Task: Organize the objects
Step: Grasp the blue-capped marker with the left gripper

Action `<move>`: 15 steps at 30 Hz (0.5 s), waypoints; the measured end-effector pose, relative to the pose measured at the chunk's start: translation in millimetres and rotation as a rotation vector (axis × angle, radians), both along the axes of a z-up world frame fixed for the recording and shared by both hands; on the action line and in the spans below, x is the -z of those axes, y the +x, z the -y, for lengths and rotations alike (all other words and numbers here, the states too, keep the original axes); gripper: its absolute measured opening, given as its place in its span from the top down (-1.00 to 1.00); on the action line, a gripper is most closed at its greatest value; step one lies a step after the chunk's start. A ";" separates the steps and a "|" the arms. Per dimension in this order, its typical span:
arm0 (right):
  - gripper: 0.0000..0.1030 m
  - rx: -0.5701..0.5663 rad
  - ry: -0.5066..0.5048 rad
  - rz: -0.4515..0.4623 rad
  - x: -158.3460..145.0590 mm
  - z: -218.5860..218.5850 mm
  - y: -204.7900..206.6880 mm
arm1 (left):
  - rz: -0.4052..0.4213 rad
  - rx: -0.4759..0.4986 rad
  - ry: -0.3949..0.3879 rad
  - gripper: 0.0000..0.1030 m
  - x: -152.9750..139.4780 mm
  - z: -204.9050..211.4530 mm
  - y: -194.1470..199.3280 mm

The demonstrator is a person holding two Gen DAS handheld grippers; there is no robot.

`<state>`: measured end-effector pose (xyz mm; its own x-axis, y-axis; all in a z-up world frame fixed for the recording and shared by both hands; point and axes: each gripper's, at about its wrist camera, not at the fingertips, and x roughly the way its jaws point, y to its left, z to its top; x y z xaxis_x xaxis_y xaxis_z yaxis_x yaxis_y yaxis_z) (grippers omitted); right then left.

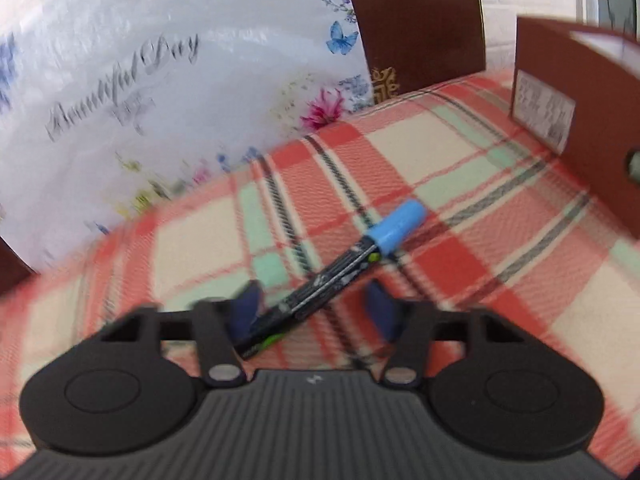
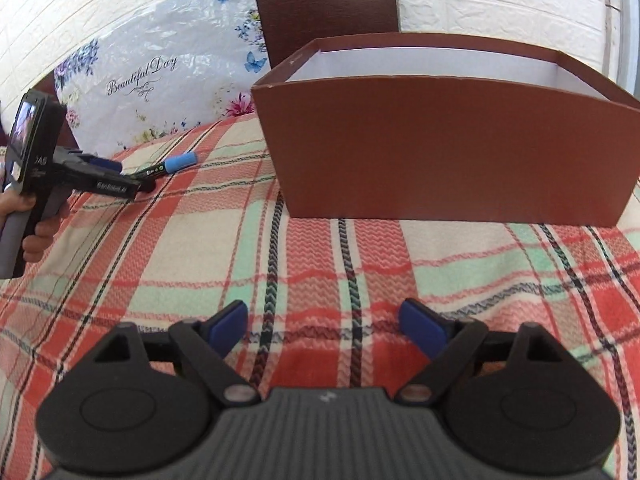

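A black marker with a light blue cap [image 1: 344,268] lies on the plaid cloth, its black barrel running between the open blue pads of my left gripper [image 1: 316,306]. The pads stand apart on either side of the barrel and do not clamp it. In the right wrist view the same marker [image 2: 172,165] shows at the tip of the left gripper [image 2: 128,178], far left. A brown open box [image 2: 440,148] with a white inside stands at the middle right. My right gripper [image 2: 324,326] is open and empty, low over the cloth in front of the box.
A plaid tablecloth [image 2: 320,264] covers the table. A white floral plastic bag [image 1: 160,92] reading "Beautiful Day" leans at the back left. A dark brown chair back [image 2: 326,4] stands behind the box. The box's labelled side [image 1: 576,120] is on the left gripper's right.
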<state>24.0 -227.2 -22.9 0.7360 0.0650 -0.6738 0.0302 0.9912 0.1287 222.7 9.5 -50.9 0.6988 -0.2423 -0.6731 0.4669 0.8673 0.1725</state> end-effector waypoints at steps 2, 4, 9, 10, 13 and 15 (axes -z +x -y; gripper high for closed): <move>-0.75 -0.004 -0.009 0.003 0.9 -1.4 0.9 | -0.025 -0.005 -0.012 0.46 -0.8 6.0 -6.0; -0.75 -0.001 -0.011 0.007 1.1 -1.5 1.9 | -0.038 0.007 -0.003 0.66 2.0 17.3 -21.7; -0.70 -0.005 -0.008 0.008 -0.6 -4.0 -3.5 | -0.181 0.017 -0.101 0.66 5.2 42.4 -72.1; -0.69 -0.007 -0.007 0.008 -1.1 -3.8 -5.5 | -0.213 0.011 -0.133 0.67 5.1 46.1 -84.4; -0.67 -0.009 -0.005 0.003 -4.0 -4.6 -9.7 | -0.277 -0.011 -0.197 0.67 7.6 60.3 -122.9; -0.67 -0.009 -0.006 0.007 -6.1 -4.2 -14.2 | -0.332 -0.025 -0.252 0.67 8.3 67.6 -143.1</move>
<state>9.9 -223.0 -16.8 0.7403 0.0675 -0.6689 0.0207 0.9922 0.1231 79.6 -58.1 -59.2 0.4613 -0.4138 -0.7848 0.4398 0.8749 -0.2027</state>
